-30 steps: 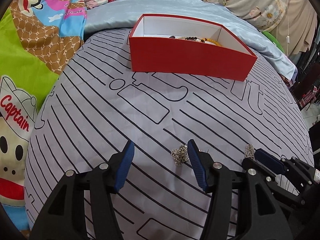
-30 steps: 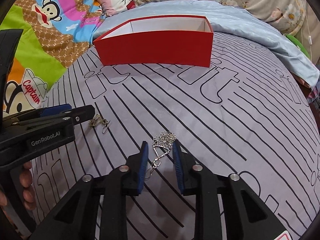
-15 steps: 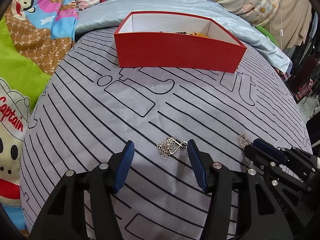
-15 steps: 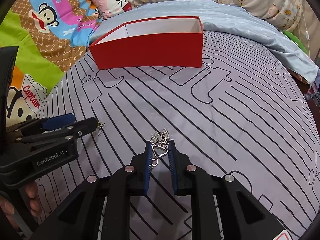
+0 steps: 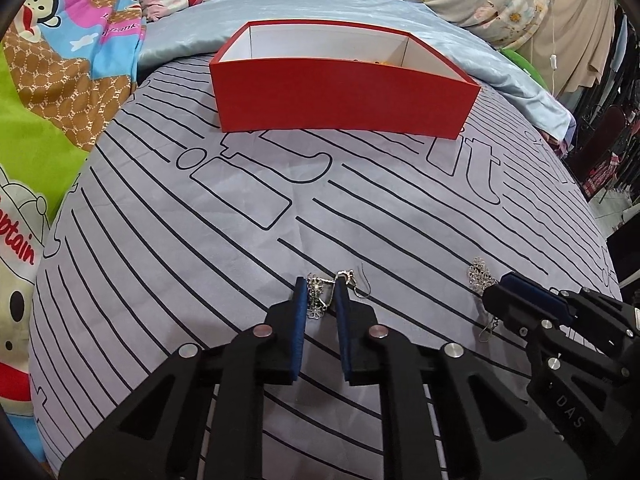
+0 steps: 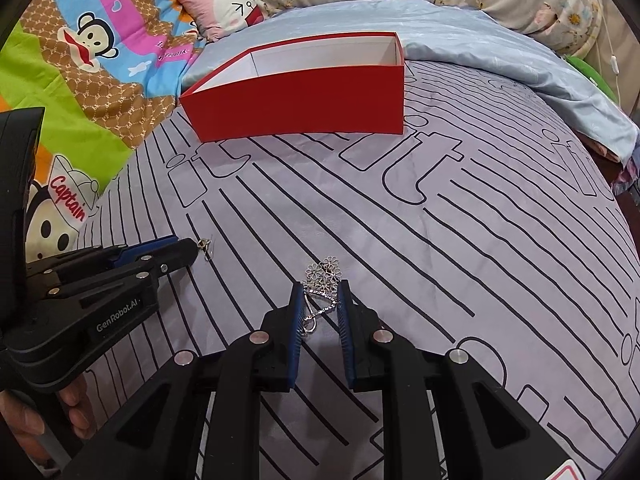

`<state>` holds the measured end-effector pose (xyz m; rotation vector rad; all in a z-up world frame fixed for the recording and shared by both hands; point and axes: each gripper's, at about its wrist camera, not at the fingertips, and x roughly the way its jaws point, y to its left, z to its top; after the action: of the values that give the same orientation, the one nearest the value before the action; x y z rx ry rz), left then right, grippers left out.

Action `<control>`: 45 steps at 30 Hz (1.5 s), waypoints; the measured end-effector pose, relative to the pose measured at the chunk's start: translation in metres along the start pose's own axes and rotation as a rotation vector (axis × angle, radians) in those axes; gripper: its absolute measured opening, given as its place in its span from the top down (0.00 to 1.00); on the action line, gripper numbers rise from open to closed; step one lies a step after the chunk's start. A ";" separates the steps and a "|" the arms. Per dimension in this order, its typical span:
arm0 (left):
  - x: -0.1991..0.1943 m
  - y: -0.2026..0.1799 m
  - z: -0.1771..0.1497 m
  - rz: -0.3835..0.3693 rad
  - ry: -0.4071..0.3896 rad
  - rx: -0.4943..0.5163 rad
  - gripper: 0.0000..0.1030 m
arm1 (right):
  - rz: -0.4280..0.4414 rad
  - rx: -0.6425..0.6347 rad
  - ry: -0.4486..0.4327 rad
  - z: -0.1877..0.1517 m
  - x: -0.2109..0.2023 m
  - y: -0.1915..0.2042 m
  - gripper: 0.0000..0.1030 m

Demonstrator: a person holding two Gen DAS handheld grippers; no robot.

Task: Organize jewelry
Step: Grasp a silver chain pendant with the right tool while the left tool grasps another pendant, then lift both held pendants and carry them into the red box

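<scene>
Left wrist view: the left gripper point(image 5: 321, 294) has its blue pads drawn in around a silver flower earring point(image 5: 318, 300) lying on the striped grey bedsheet point(image 5: 240, 240), the ear hook sticking out past the right pad. The pads look to be pinching it, though whether it is lifted clear of the cloth cannot be told. It is a thin, light piece of openwork metal with a loose dangling hook; I judge it apt to twist or slip, so the flat flower cluster is the safer place to grip, not the wire. The red box point(image 5: 340, 100) stands well ahead, open-topped, with a hint of beads inside at its far right. The right gripper point(image 5: 494, 298) shows at the right edge.

Right wrist view: the right gripper point(image 6: 319, 298) pinches a second flower earring point(image 6: 322, 284), jaws narrowed onto its slim chain part while the flower cluster juts beyond the tips. That hold sits on the thinner section, so it may swing when raised. The red box point(image 6: 300, 104) lies well apart, up the sheet.
</scene>
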<state>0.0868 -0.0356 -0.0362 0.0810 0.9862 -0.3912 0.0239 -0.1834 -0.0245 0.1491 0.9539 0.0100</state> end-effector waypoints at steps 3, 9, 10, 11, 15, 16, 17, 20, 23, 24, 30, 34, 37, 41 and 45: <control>-0.001 -0.002 0.000 -0.011 0.000 0.009 0.88 | 0.003 -0.001 -0.002 0.001 -0.001 0.000 0.85; -0.007 -0.001 0.002 -0.030 -0.006 0.003 0.93 | 0.013 -0.002 -0.017 0.005 -0.008 0.001 0.85; -0.009 -0.001 0.003 -0.029 -0.011 0.003 0.93 | 0.014 -0.003 -0.020 0.005 -0.009 0.002 0.85; -0.010 -0.001 0.004 -0.032 -0.016 0.004 0.93 | 0.013 -0.005 -0.023 0.006 -0.010 0.002 0.85; -0.012 0.000 0.005 -0.034 -0.019 -0.001 0.93 | 0.014 -0.002 -0.027 0.007 -0.012 0.002 0.85; -0.013 0.001 0.005 -0.034 -0.019 -0.003 0.93 | 0.014 -0.001 -0.028 0.008 -0.012 0.001 0.85; -0.014 0.002 0.006 -0.037 -0.020 -0.005 0.93 | 0.016 0.000 -0.028 0.008 -0.013 0.001 0.85; -0.019 0.005 0.008 -0.042 -0.028 -0.017 0.93 | 0.019 -0.001 -0.034 0.009 -0.015 0.001 0.85; -0.027 0.007 0.012 -0.044 -0.045 -0.023 0.93 | 0.025 -0.001 -0.045 0.011 -0.019 0.001 0.85; -0.030 0.008 0.015 -0.043 -0.054 -0.025 0.93 | 0.028 -0.001 -0.049 0.013 -0.021 0.001 0.85; -0.050 0.011 0.030 -0.035 -0.104 -0.025 0.93 | 0.039 -0.011 -0.086 0.025 -0.033 0.002 0.85; -0.062 0.012 0.044 -0.032 -0.141 -0.019 0.93 | 0.057 -0.014 -0.122 0.039 -0.045 0.002 0.85; -0.071 0.014 0.058 -0.032 -0.172 -0.015 0.93 | 0.054 -0.031 -0.158 0.053 -0.053 0.002 0.85; -0.082 0.015 0.083 -0.029 -0.222 -0.012 0.92 | 0.054 -0.051 -0.205 0.077 -0.061 0.003 0.85; -0.091 0.014 0.115 -0.032 -0.272 -0.002 0.92 | 0.061 -0.060 -0.248 0.106 -0.066 0.000 0.85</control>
<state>0.1389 -0.0243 0.1011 0.0092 0.7201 -0.4187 0.0722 -0.2009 0.0896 0.1201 0.7008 0.0745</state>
